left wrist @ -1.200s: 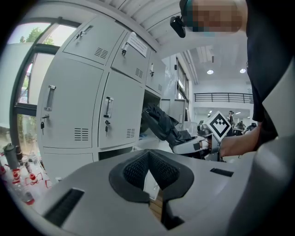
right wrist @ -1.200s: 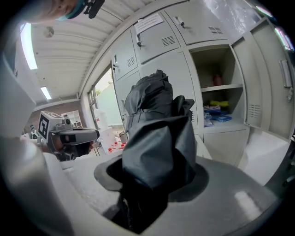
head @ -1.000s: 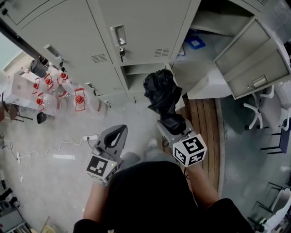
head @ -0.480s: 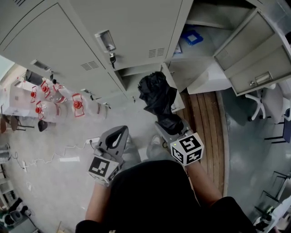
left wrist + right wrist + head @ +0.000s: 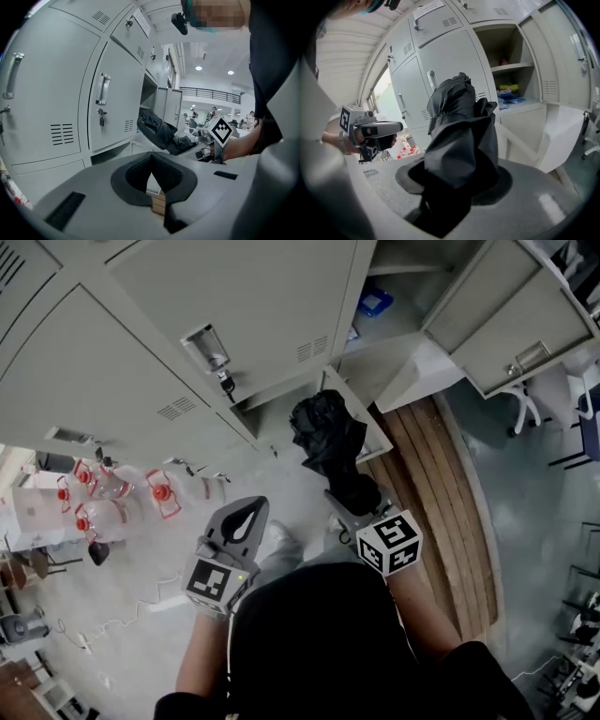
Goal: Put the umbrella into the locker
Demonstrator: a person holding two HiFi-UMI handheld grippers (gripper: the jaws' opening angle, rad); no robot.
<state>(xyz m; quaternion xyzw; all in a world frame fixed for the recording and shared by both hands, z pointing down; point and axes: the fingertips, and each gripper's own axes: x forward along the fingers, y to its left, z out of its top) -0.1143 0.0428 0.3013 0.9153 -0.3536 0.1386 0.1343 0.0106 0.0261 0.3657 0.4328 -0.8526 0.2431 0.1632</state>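
The black folded umbrella (image 5: 328, 439) sticks out of my right gripper (image 5: 356, 502), which is shut on its lower end. Its top points toward the open lower locker compartment (image 5: 274, 413), just short of the opening. In the right gripper view the umbrella (image 5: 461, 131) fills the middle and hides the jaws of the right gripper (image 5: 459, 176). My left gripper (image 5: 251, 510) is held to the left of it, shut and with nothing between its fingers. In the left gripper view its tips (image 5: 152, 157) meet, and the umbrella (image 5: 159, 131) lies beyond them, in front of the dark locker opening (image 5: 149, 96).
Grey lockers (image 5: 234, 306) fill the upper left. An upper locker stands open with a blue item (image 5: 373, 302) inside, its door (image 5: 506, 320) swung to the right. A wooden platform (image 5: 436, 493) runs along the right. Water jugs with red caps (image 5: 103, 498) stand at the left.
The head view has tilted, so the lockers have slid up and left in the picture. My right gripper has sunk a little with the umbrella. The left gripper has shifted slightly.
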